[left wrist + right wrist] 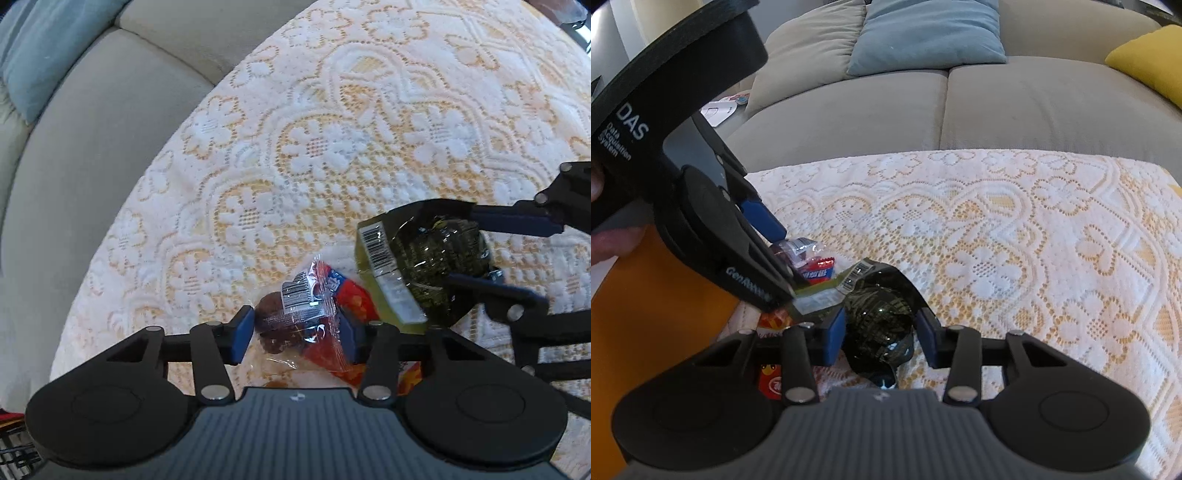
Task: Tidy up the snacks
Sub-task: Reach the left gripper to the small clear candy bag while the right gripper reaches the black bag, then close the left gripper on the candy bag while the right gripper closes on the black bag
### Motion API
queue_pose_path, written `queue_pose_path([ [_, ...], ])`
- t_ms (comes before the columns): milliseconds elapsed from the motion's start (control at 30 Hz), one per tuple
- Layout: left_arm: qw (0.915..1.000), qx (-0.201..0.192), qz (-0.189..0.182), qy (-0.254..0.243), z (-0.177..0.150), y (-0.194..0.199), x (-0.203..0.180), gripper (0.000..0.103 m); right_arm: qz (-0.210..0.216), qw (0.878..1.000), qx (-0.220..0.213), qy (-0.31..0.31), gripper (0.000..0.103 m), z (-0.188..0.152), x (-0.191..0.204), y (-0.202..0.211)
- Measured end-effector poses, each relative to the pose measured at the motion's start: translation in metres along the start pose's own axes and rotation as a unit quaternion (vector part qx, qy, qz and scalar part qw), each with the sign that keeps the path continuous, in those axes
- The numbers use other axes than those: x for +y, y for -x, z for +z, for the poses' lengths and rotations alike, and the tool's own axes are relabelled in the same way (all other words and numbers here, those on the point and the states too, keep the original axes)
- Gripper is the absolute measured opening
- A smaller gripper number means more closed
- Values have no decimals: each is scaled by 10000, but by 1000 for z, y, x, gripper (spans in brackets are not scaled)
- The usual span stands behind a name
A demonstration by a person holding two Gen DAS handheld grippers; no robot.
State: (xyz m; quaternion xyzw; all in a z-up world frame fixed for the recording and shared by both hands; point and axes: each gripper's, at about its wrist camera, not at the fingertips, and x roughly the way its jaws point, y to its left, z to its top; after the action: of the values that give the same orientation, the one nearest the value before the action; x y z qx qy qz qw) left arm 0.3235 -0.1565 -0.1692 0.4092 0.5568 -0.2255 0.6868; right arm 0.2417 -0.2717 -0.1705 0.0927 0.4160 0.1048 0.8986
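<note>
My left gripper [297, 328] is shut on a clear-and-red snack packet [314, 317] with brown pieces inside, just above the lace tablecloth [332, 147]. My right gripper [882, 334] is shut on a dark green seaweed snack pack [879, 317] with a barcode label; in the left wrist view this pack [417, 266] sits to the right of the red packet, held between the right gripper's fingers [513, 221]. The red packet also shows in the right wrist view [816, 271], under the left gripper's fingers [761, 218].
A beige sofa [997, 110] with a blue cushion [923, 33] and a yellow cushion [1145, 59] stands beyond the table. More red-orange snack packets [772, 380] lie near the table's left edge. An orange surface [665, 314] lies to the left.
</note>
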Motion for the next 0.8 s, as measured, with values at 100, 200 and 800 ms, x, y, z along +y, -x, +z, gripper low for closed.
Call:
queue_pose_path([
  [100, 9999, -66, 104, -10, -3, 3, -2, 47, -34, 10000, 2, -2, 35, 1, 1, 0],
  [200, 9997, -166, 164, 85, -6, 9, -3, 39, -116, 9999, 28, 59, 33, 1, 5, 0],
  [800, 9901, -932, 116, 1040, -41, 79, -15, 20, -693, 9971, -77, 299, 32, 7, 30, 50],
])
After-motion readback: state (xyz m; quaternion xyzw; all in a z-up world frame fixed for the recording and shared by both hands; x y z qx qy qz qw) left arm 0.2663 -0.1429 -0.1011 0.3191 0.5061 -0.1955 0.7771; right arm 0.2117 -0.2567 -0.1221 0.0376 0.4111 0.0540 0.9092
